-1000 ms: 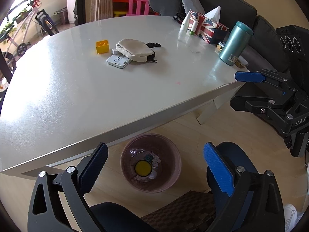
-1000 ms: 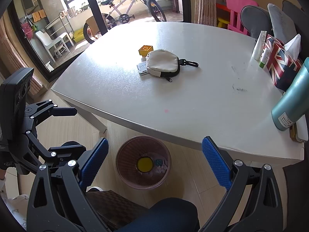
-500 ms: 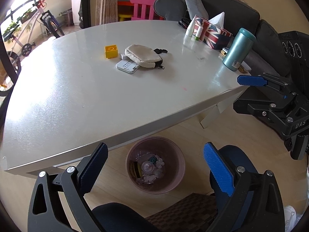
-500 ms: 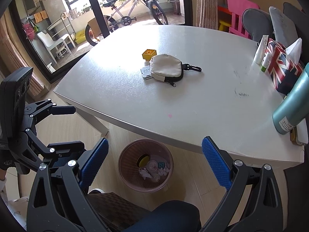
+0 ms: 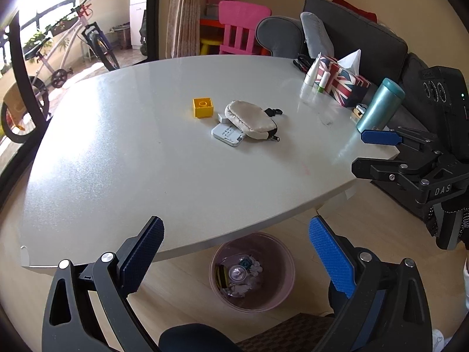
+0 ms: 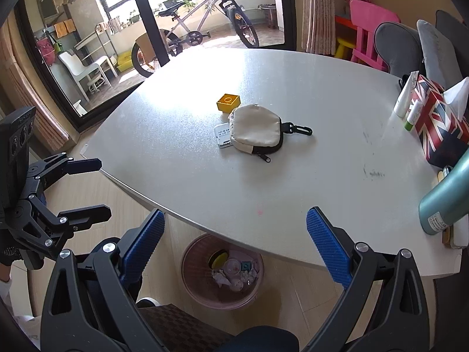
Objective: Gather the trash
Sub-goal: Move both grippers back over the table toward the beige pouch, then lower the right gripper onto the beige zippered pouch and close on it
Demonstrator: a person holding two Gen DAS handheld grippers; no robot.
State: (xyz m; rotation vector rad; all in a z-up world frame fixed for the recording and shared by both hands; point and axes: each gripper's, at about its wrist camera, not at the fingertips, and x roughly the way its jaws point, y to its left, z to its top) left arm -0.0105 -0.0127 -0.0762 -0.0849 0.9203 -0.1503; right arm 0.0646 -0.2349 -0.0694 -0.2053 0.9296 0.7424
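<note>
A pink waste bin (image 5: 252, 272) stands on the floor under the table's near edge, holding crumpled paper, a clear lid and a yellow piece; it also shows in the right wrist view (image 6: 222, 272). My left gripper (image 5: 236, 252) is open and empty, above the bin at the table edge. My right gripper (image 6: 234, 240) is open and empty, also above the bin. Each gripper shows from the side in the other's view, the right (image 5: 378, 152) and the left (image 6: 85, 184).
On the white table (image 5: 132, 158) lie a yellow block (image 5: 202, 107), a cream pouch (image 5: 252, 119) over a white card (image 5: 228, 135), a flag-print tissue box (image 5: 340, 80) and a teal bottle (image 5: 379, 105). A dark sofa (image 5: 363, 38) and a pink chair (image 5: 237, 26) stand behind.
Both grippers have risen and pulled back, so more of the table shows. The yellow disc in the bin has tipped aside among the other trash.
</note>
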